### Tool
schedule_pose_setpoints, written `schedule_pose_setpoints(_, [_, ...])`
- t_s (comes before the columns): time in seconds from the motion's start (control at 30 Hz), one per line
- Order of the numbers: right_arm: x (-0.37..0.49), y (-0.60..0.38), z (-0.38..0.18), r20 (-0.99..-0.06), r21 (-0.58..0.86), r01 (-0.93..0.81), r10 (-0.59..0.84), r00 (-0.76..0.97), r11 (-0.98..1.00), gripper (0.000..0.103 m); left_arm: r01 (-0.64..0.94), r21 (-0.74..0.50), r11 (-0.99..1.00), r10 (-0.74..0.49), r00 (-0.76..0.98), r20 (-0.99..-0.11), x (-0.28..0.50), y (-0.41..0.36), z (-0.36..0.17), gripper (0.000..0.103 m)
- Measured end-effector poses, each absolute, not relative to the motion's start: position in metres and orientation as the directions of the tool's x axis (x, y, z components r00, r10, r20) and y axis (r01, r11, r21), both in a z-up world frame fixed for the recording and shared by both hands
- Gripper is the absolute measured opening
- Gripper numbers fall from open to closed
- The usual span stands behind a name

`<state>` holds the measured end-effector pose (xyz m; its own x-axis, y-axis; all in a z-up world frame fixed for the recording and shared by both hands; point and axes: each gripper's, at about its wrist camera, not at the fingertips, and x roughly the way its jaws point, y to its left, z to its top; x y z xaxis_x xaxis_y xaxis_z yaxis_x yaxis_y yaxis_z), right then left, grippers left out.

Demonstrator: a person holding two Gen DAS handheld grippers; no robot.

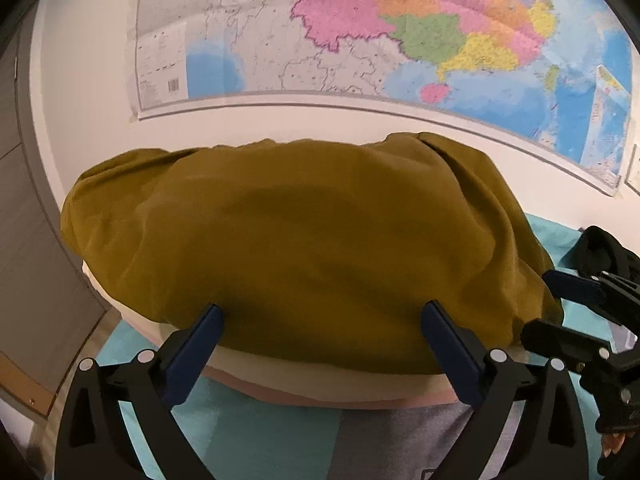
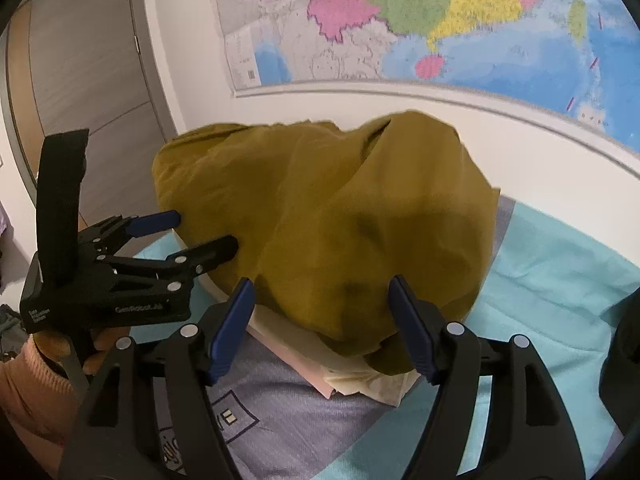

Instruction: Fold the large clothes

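A home bedroom: teal bedsheet (image 2: pixel 560 280), wall map (image 1: pixel 400 32), and a grey door (image 2: pixel 88 80).

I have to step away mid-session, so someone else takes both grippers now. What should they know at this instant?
Left gripper: open, empty, at the near edge of the mustard garment.
Right gripper: open, empty, at the same garment's near right side.
The mustard garment lies bunched on top of a stack of folded pale clothes, on the teal sheet by the wall with the map.
Done: it rests on the stack.
Left: it still looks rumpled; probably tidy or square it.
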<state>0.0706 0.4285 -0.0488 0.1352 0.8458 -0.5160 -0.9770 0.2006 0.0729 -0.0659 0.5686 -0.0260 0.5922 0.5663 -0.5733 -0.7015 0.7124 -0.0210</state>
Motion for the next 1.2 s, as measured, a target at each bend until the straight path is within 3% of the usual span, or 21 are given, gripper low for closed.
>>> schedule_pose_setpoints(0.37, [0.066,0.405,-0.043,-0.475,0.100,-0.976,0.871,0.124,0.193,0.071,-0.747,-0.036,0.664,0.607,0.566,-0.558,-0.078,0.548,-0.029,0.096])
schedule_pose_setpoints(0.67, [0.054,0.387,-0.042,-0.451,0.085,-0.978,0.883,0.131,0.189,0.081,-0.766,-0.045,0.642,0.635,0.564,-0.528,-0.095,0.518,-0.028,0.096])
schedule_pose_setpoints(0.83, [0.043,0.372,-0.041,-0.427,0.082,-0.978,0.893,0.141,0.194,0.098,-0.792,-0.018,0.611,0.674,0.532,-0.514,-0.104,0.502,-0.028,0.096])
schedule_pose_setpoints(1.2, [0.030,0.349,-0.048,-0.428,0.086,-0.977,0.893,0.140,0.195,0.098,-0.803,-0.031,0.595,0.674,0.520,-0.524,-0.122,0.478,-0.031,0.096])
